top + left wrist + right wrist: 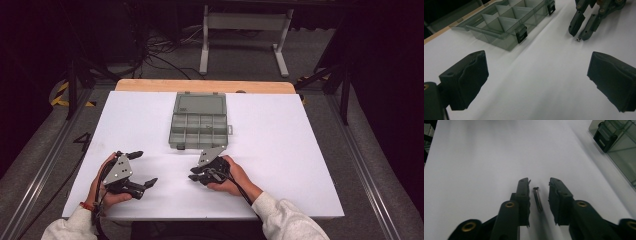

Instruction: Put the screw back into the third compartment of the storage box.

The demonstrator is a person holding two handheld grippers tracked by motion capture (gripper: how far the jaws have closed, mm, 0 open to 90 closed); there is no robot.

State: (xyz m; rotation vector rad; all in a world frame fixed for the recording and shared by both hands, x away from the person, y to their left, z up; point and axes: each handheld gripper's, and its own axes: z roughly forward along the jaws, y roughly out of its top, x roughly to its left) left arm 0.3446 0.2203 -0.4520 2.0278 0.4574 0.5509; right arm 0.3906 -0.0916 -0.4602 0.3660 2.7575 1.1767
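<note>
Small metal screw [538,199] flat on the white table [481,162], lower centre of the right gripper view, squarely in the gap between the jaws of the right gripper [539,182]. Long axis running roughly parallel to those jaws, head toward the tips, shank back toward the camera. Jaws slightly apart, one on either side, neither visibly touching the screw. Seemingly a straight closing pinch across the shank next.

From the left gripper view, same screw [578,39] a tiny glint at the right gripper's tips, upper right of frame. Left gripper [537,72] wide open, holding nothing, well apart from the screw; right hand plainly the nearer.

In the high view, left gripper [143,169] lower left, right gripper [195,175] lower centre, grey compartment box [200,121] open at centre, just beyond. Dark floor, cables and a white stand frame [245,35] behind the table.
</note>
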